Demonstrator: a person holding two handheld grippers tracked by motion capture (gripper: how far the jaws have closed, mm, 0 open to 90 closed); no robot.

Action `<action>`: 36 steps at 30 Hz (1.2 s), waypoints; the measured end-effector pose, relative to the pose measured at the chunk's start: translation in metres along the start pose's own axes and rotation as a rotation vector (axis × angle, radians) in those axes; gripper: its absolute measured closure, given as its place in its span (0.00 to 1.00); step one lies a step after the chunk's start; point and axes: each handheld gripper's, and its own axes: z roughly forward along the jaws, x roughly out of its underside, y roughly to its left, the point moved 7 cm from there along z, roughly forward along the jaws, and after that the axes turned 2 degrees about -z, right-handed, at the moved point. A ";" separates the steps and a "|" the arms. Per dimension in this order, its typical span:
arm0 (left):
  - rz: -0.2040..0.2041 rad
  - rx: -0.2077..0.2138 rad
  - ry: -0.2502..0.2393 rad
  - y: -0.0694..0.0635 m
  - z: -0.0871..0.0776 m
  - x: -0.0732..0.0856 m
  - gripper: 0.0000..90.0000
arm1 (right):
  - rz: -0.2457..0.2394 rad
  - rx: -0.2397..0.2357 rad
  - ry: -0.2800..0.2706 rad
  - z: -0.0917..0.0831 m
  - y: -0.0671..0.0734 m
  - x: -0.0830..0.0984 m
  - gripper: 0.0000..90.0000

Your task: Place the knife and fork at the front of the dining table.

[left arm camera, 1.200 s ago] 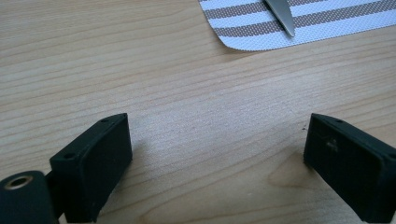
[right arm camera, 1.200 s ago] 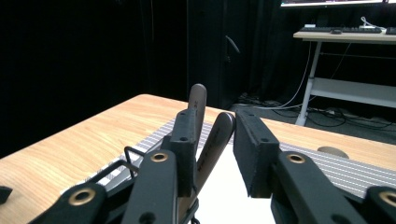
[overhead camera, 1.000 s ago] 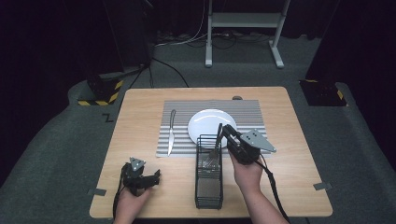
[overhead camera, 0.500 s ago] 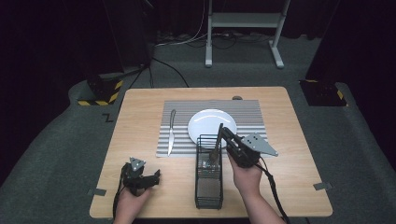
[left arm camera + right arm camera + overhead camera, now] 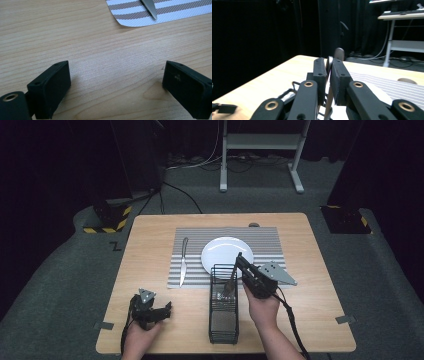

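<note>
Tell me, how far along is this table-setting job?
Looks done: the knife lies on the striped mat left of the white plate. In hand: the right gripper, jaws just closed, pinches a utensil handle over the wire caddy. Left: probably laying it by the plate. The left gripper rests open.

**Clearance on the table**

The wire caddy (image 5: pixel 223 306) stands upright near the front edge, mid-table, and blocks level passage between the left gripper (image 5: pixel 159 312) and the right gripper (image 5: pixel 238 261). The right gripper hangs over the caddy's far end, closed on a utensil handle (image 5: pixel 329 65) that rises from it. Just beyond lies the plate (image 5: pixel 226 254) on the striped mat (image 5: pixel 265 240), with a knife (image 5: pixel 183 260) at the mat's left. Bare wood (image 5: pixel 105 62) lies open before the left gripper's spread jaws. The table's right side is open.
</note>
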 end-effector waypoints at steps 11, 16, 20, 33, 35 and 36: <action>0.002 0.003 -0.001 0.000 0.000 0.000 0.10 | -0.048 -0.037 -0.046 -0.008 0.018 -0.019 0.97; 0.002 0.003 -0.001 0.000 0.000 0.000 0.10 | -0.082 -0.034 -0.084 -0.015 0.026 -0.031 0.97; 0.002 0.003 -0.001 0.000 0.000 0.000 0.10 | -0.095 -0.034 -0.116 -0.021 0.030 -0.044 0.97; 0.003 0.003 -0.001 0.000 0.000 0.000 0.10 | -0.112 -0.041 -0.256 -0.052 0.041 -0.093 0.97; 0.003 0.003 -0.001 0.000 0.000 0.000 0.10 | -0.108 -0.047 -0.273 -0.057 0.042 -0.100 0.97; 0.003 0.002 -0.001 0.000 0.000 0.000 0.10 | -0.107 -0.048 -0.282 -0.060 0.043 -0.103 0.97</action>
